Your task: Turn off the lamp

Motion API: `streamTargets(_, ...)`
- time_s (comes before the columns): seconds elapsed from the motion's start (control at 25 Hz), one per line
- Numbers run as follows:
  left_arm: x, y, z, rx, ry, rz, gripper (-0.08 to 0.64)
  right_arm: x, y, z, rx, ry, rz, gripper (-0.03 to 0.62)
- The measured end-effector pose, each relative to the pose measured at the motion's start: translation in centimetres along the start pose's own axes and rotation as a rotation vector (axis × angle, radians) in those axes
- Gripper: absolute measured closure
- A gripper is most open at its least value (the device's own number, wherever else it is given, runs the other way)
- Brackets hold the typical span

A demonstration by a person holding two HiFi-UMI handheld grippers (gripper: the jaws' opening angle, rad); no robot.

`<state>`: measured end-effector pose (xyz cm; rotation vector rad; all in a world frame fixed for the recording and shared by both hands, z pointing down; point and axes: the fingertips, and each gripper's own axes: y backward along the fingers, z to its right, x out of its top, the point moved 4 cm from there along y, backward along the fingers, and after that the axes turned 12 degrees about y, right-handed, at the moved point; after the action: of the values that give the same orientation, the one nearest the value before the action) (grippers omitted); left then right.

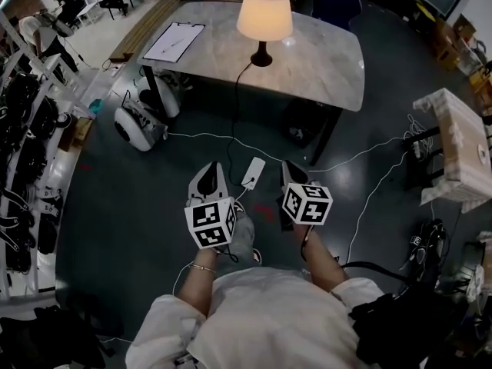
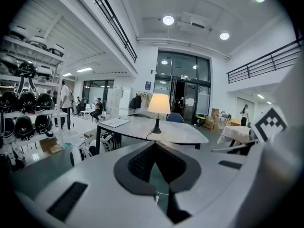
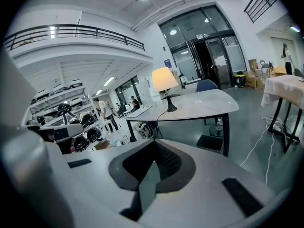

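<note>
The lamp (image 1: pixel 264 14) stands lit on the pale marble table (image 1: pixel 323 60), with a cream shade and a dark base. Its black cord drops off the table's near edge towards a white power strip (image 1: pixel 253 172) on the dark floor. My left gripper (image 1: pixel 209 177) and right gripper (image 1: pixel 290 174) hover side by side over the floor, well short of the table, with the strip between them. Both are shut with nothing held. The lamp (image 2: pixel 159 104) shows far ahead of the left gripper (image 2: pixel 154 144). In the right gripper view the lamp (image 3: pixel 164 80) is also distant beyond the right gripper (image 3: pixel 154 142).
A clipboard (image 1: pixel 174 41) lies on the table's left end and a blue chair (image 1: pixel 336 2) stands behind it. A white wheeled device (image 1: pixel 138 123) sits by the table leg. Helmet shelves (image 1: pixel 23 152) line the left, a cloth-covered table (image 1: pixel 461 148) the right. White cables (image 1: pixel 369 198) cross the floor.
</note>
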<state>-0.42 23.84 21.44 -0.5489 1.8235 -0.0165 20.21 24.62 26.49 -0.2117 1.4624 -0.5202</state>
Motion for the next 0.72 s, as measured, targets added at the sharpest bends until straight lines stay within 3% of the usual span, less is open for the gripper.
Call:
streamTargets(0.44,2.9,-7.7,-1.8,-0.001,-0.01,-0.001,0.566,4.5,-7.4,0.9,0.02,0.056,-0.016,0.594)
streamTargets(0.72,5.8,-12.8,-4.2,0.008,0.023,0.012,0.566,7.8,-12.1,1.4,0.019,0.088,-0.029,0.594)
